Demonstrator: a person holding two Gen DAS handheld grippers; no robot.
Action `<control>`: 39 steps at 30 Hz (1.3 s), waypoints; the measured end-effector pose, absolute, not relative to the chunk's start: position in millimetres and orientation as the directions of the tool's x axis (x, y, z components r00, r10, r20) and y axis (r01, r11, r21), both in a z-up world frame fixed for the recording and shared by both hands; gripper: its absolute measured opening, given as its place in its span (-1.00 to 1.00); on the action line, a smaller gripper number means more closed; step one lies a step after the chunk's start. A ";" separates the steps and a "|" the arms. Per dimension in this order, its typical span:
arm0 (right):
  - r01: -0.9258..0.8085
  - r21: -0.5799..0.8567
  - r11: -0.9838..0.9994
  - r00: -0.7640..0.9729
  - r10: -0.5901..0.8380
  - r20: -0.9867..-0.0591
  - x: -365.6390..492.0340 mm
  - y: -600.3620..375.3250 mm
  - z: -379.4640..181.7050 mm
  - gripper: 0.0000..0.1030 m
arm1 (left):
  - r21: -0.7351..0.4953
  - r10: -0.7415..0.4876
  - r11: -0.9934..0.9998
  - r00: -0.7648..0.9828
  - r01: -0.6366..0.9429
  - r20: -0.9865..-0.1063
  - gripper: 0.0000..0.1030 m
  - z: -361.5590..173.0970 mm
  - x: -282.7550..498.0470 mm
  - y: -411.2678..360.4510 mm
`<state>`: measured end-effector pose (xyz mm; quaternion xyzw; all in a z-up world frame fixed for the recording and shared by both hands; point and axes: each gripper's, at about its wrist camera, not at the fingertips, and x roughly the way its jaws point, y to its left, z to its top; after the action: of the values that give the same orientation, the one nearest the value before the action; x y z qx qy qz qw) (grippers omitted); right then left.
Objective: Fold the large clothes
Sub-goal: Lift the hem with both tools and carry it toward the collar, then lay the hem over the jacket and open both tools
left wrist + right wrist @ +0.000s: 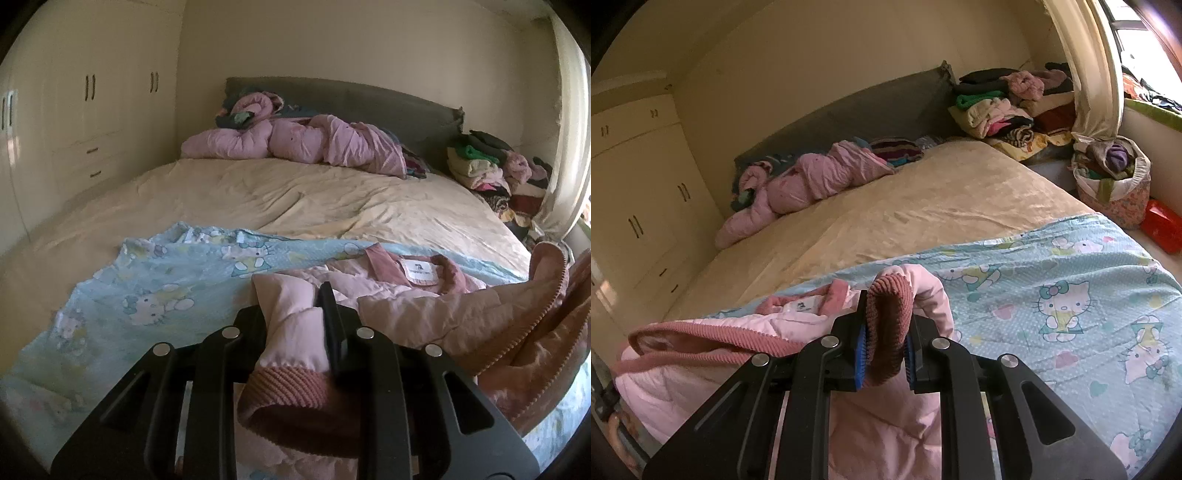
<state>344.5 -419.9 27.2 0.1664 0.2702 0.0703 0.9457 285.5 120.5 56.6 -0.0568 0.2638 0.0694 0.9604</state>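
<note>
A pink padded jacket (424, 306) with dusty-rose corduroy trim lies inside-out on a light-blue Hello Kitty sheet (159, 288) at the bed's near end. Its collar with a white label (421, 271) faces up. My left gripper (295, 325) is shut on one sleeve just above its ribbed cuff (291, 384), which hangs toward the camera. In the right wrist view my right gripper (884, 347) is shut on the other sleeve's corduroy cuff (886, 325), held above the sheet (1052, 295). The jacket body (720, 354) spreads to the left there.
The bed has a cream cover (295, 199). A bunched pink duvet (295, 142) lies by the grey headboard (369, 99). Folded clothes (1008, 103) are piled at the far right. A full laundry bag (1115, 181) and a red box (1161, 229) stand on the floor. Wardrobes (85, 122) line the left wall.
</note>
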 end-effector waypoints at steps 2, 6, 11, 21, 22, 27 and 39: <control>-0.035 0.347 0.937 0.843 0.214 -0.493 349.9 -418.8 23.2 -0.71 | -0.095 0.100 0.980 0.850 -0.174 -0.518 -0.64 51.7 291.0 123.5; -0.020 0.333 0.943 0.837 0.198 -0.510 360.9 -414.3 16.1 -0.70 | -0.116 0.099 0.976 0.844 -0.186 -0.527 -0.64 40.3 301.6 125.7; 0.002 0.316 0.949 0.829 0.175 -0.531 372.7 -409.1 5.6 -0.69 | -0.125 0.095 0.974 0.846 -0.187 -0.525 -0.63 30.3 310.5 127.5; -0.007 0.370 0.929 0.831 0.211 -0.514 380.1 -407.7 -2.0 -0.32 | -0.142 0.056 0.978 0.844 -0.155 -0.533 -0.60 15.2 328.4 136.3; -0.012 0.378 0.926 0.834 0.217 -0.506 379.5 -407.3 -1.5 -0.14 | -0.144 0.053 0.978 0.844 -0.153 -0.534 -0.60 14.4 329.5 137.4; 0.001 0.377 0.926 0.874 0.183 -0.450 364.2 -401.1 3.3 0.67 | -0.131 0.047 0.982 0.846 -0.137 -0.530 -0.60 14.7 332.0 136.3; -0.170 0.263 0.950 0.739 0.299 -0.603 344.1 -312.0 -55.8 0.68 | -0.128 0.053 0.983 0.863 -0.135 -0.503 0.07 18.8 328.1 138.1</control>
<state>344.1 -312.0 -55.8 0.0955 0.3383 0.1264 0.9276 328.1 138.1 18.8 -0.0797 0.2575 0.0489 0.9617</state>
